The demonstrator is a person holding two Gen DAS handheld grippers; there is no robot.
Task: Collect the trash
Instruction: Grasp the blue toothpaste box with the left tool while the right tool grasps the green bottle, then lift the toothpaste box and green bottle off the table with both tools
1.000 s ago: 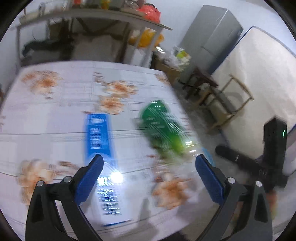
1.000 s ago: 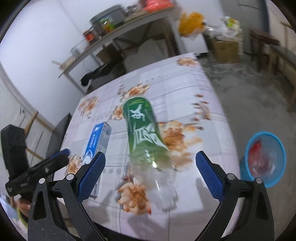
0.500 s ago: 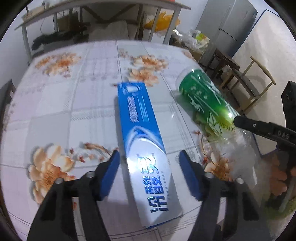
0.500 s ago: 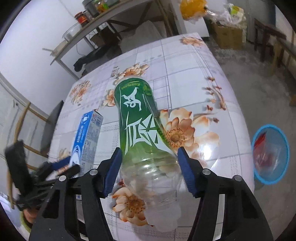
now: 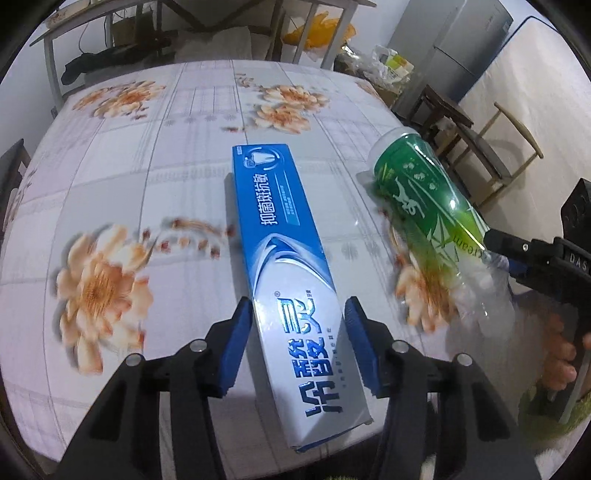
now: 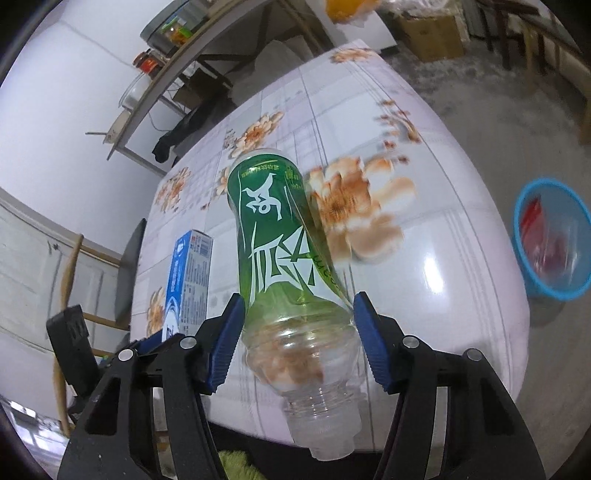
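Observation:
A blue and white toothpaste box (image 5: 291, 280) lies lengthwise on the floral table (image 5: 147, 177). My left gripper (image 5: 299, 345) straddles its near part, blue pads close on both sides, a small gap showing at the right pad. An empty plastic bottle with a green label (image 6: 284, 258) is raised off the table, neck toward me. My right gripper (image 6: 299, 338) is shut on the bottle at its clear shoulder. The bottle also shows in the left wrist view (image 5: 432, 218), the box in the right wrist view (image 6: 188, 273).
A blue bin (image 6: 554, 240) holding red trash stands on the floor right of the table. Wooden chairs (image 5: 495, 155) stand at the right; a metal shelf table (image 5: 184, 22) is behind. The box end overhangs the table's near edge.
Both grippers moved in and narrowed from wide open. The left one now flanks the toothpaste box. The right one closed on the bottle and tilted it up off the table.

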